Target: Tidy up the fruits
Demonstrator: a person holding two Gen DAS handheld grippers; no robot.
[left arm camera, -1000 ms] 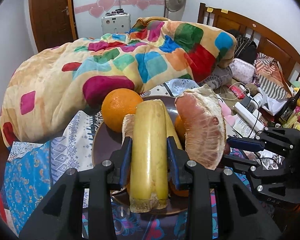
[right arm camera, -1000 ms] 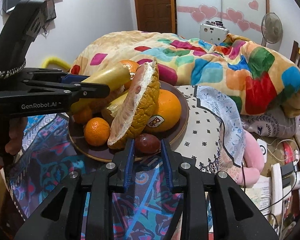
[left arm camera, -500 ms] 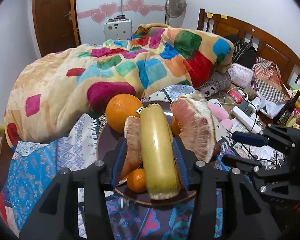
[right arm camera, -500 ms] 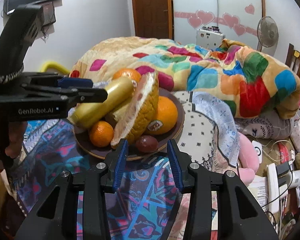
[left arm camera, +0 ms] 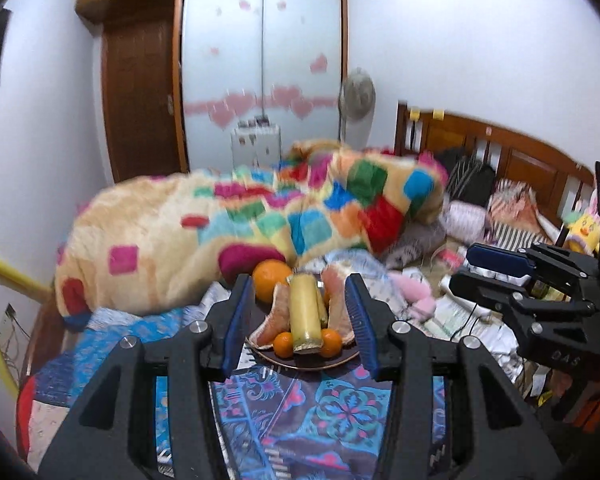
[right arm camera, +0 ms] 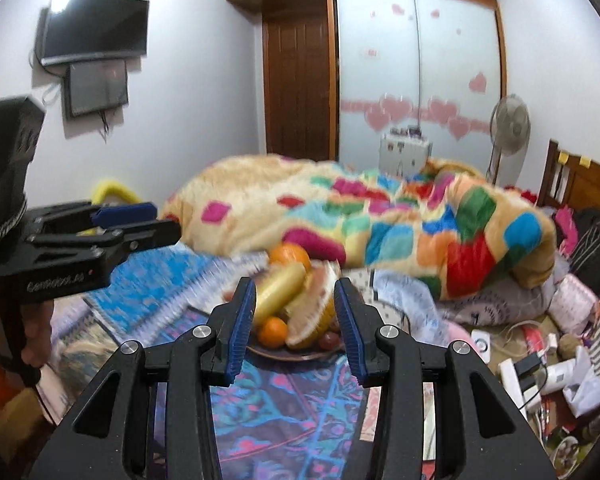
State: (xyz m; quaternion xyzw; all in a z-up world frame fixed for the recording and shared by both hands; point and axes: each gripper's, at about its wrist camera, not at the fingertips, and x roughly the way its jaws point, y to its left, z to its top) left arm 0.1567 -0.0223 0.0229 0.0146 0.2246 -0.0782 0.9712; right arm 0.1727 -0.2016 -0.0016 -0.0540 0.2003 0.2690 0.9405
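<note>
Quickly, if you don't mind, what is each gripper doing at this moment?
Left gripper: open, holding nothing; the yellow banana lies on the dark round plate beyond it.
Right gripper: open, holding nothing.

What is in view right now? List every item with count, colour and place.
plate: 1, dark brown, on patterned cloth
banana: 1, yellow, plate centre
pomelo wedges: 2, pink, flanking banana
big orange: 1, orange, plate rear
tangerines: 2, orange, plate front
blanket: 1, multicoloured, on bed
fan: 1, white, by wardrobe
TV: 1, black, wall
left gripper: open, empty
right gripper: open, empty
</note>
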